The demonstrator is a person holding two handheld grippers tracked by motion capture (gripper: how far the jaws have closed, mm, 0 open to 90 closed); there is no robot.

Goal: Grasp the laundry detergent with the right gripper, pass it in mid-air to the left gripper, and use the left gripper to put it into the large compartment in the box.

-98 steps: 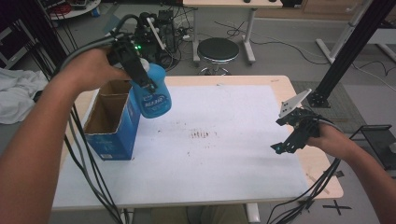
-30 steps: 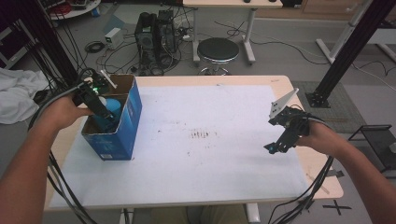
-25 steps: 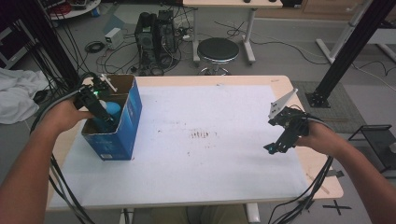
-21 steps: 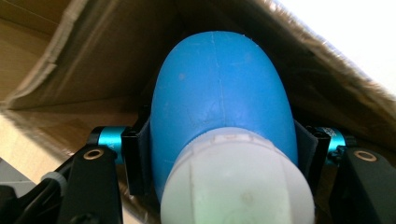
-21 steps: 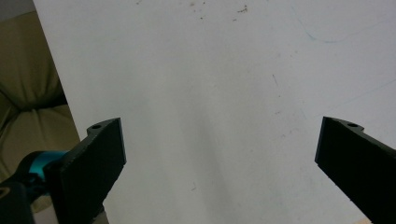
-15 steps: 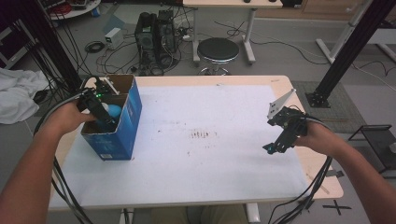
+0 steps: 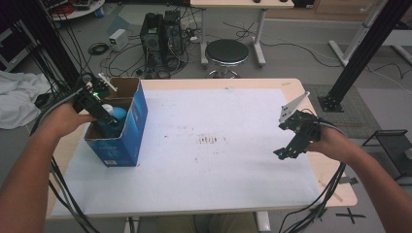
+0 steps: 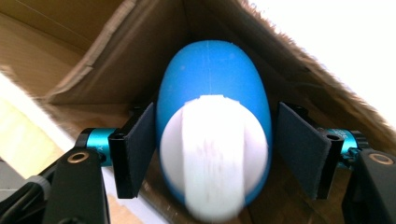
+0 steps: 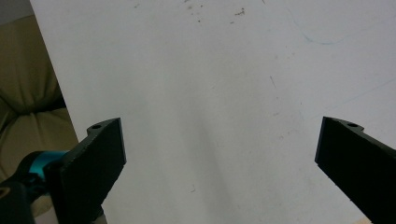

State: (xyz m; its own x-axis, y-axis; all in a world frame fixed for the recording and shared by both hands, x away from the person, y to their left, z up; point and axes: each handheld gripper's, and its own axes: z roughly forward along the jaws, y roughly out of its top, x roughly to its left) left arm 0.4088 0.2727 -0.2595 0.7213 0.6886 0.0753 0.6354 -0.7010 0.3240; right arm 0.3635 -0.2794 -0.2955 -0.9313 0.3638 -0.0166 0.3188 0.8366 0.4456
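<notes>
Jaws wide apart — white table sheet (image 9: 210, 93) below

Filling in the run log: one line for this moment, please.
left gripper: jaws just opening, pads off blue plastic bottle | bottle: inside blue cardboard box | right gripper: open

We find the only obstacle on the table (image 7: 204, 194) at its left edge: the open blue box (image 7: 127, 136), its walls closing tightly around the blue bottle (image 8: 212, 88) and the left gripper (image 8: 212, 154), whose pads stand just off the bottle's sides. From the box across to the right edge the white surface lies bare, and the right gripper (image 7: 291, 148) hangs above it with wide-spread jaws.
</notes>
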